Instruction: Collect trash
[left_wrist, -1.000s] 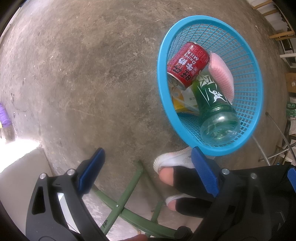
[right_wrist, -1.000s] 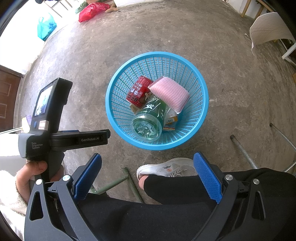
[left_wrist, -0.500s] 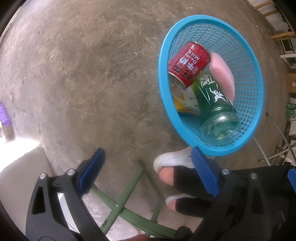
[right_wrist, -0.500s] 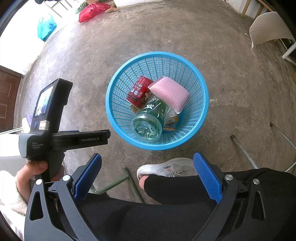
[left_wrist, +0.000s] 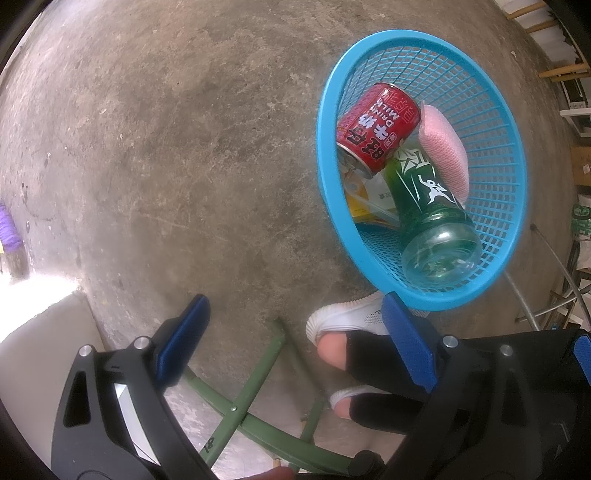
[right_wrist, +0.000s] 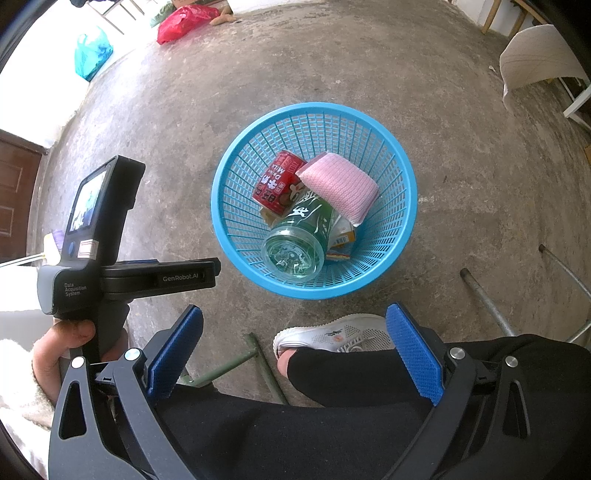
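Both claws, the left claw (left_wrist: 295, 336) and right claw (right_wrist: 295, 347), hang spread apart and empty above the blue basket (right_wrist: 404, 206) holding the trash, where a careless dip could tip it.

Left gripper (left_wrist: 295, 332) spread wide, nothing between the blue pads (left_wrist: 183, 341), hovering over bare concrete floor (left_wrist: 166, 147). Blue mesh basket (left_wrist: 513, 155) upper right, sitting on the floor. Inside: red can (left_wrist: 376, 129) on its side, green bottle (left_wrist: 428, 206) lying base toward camera, pink sponge (left_wrist: 443, 147) against the bottle, yellow-white wrapper (left_wrist: 365, 195) underneath. White shoe (left_wrist: 343, 319) just below basket rim. Green metal frame (left_wrist: 255, 384) at bottom centre.
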